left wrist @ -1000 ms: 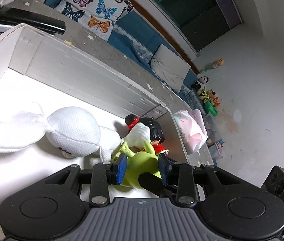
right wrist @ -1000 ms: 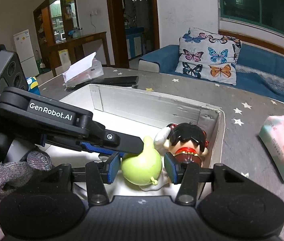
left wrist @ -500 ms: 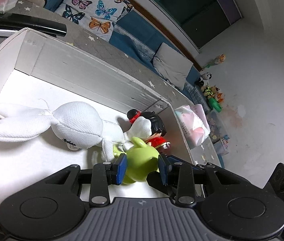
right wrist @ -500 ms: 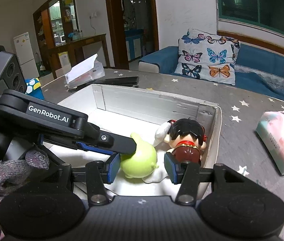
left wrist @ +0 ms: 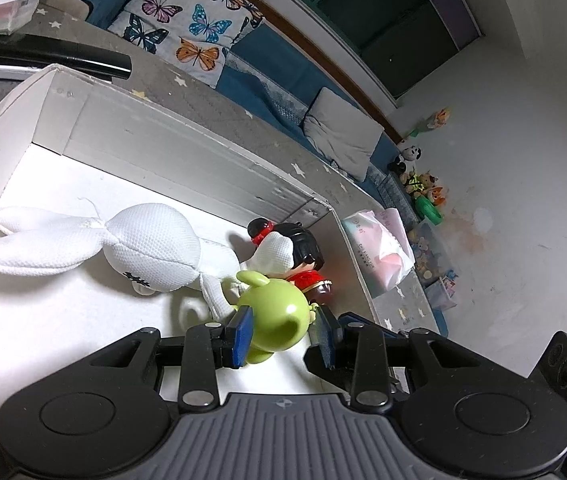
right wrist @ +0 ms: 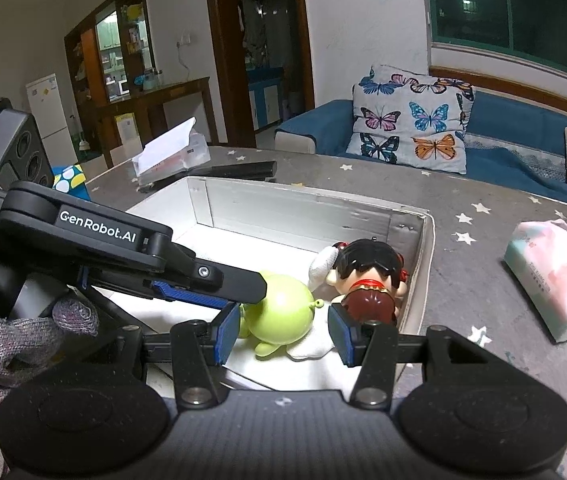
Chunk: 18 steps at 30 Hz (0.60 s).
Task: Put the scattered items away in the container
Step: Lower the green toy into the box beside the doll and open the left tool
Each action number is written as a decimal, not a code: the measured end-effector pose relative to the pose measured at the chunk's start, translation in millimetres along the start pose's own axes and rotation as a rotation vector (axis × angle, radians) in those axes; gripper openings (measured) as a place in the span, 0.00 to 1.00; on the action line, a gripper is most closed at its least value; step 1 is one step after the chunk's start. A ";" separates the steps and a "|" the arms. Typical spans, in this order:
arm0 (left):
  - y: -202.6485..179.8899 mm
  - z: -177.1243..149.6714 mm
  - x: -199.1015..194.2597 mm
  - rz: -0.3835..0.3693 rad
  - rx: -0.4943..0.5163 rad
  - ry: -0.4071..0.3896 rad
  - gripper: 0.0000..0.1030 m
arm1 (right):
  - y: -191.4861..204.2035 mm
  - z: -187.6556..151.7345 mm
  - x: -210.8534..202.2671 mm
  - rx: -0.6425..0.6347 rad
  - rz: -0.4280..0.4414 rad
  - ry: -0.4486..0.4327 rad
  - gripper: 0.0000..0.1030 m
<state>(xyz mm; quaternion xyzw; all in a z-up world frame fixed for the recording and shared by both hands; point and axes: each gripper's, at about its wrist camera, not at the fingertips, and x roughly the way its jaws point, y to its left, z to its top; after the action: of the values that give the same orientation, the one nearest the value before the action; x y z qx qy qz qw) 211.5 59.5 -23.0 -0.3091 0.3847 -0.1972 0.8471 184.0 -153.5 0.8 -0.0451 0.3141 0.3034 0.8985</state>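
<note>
A white cardboard box (left wrist: 163,136) stands on the grey star-patterned table. Inside lie a white plush rabbit (left wrist: 147,252) and a dark-haired doll in red (left wrist: 303,248) in the far right corner. My left gripper (left wrist: 285,320) is shut on a small green toy (left wrist: 279,316), low in the box beside the rabbit's body. In the right wrist view one left finger (right wrist: 243,286) crosses the green toy (right wrist: 283,312). My right gripper (right wrist: 283,332) hovers open at the box's near edge, its pads apart on either side of the toy, with the doll (right wrist: 367,276) just beyond.
A pink and mint tissue pack (right wrist: 555,272) lies on the table right of the box. Behind the box are a black remote (right wrist: 223,170) and an open tissue box (right wrist: 171,152). A grey-gloved hand (right wrist: 23,332) holds the left gripper. A sofa with a butterfly cushion stands beyond.
The left wrist view has drawn back a little, so more of the rabbit and box shows. The green toy has tipped slightly in the right wrist view. Neither gripper's jaws have moved.
</note>
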 end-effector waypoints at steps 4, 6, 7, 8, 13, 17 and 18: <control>-1.3 -1.9 -2.8 0.008 0.006 -0.001 0.35 | -0.2 -1.1 -10.0 0.013 -0.004 -0.023 0.48; -3.2 -3.3 -5.4 0.013 0.014 -0.008 0.35 | -0.3 -1.6 -15.3 0.018 -0.005 -0.035 0.48; -4.1 -4.2 -6.6 0.014 0.017 -0.010 0.35 | 0.1 -1.9 -17.6 0.018 -0.006 -0.039 0.48; -5.0 -5.0 -8.1 0.013 0.019 -0.012 0.35 | 0.7 -2.4 -20.2 0.018 -0.006 -0.043 0.48; -9.0 -7.9 -17.6 0.006 0.021 -0.025 0.35 | 4.4 -5.7 -33.7 0.007 -0.005 -0.060 0.48; -14.7 -13.0 -29.4 -0.001 0.030 -0.043 0.35 | 9.3 -10.7 -45.9 -0.004 -0.004 -0.070 0.49; -16.3 -14.8 -32.9 -0.004 0.034 -0.048 0.35 | 10.6 -12.3 -49.5 -0.006 -0.003 -0.074 0.49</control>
<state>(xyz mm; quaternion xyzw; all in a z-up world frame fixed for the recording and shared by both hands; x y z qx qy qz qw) 177.9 60.8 -2.1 -0.3001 0.3601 -0.1979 0.8609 140.7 -173.9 21.5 -0.0371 0.2798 0.3045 0.9097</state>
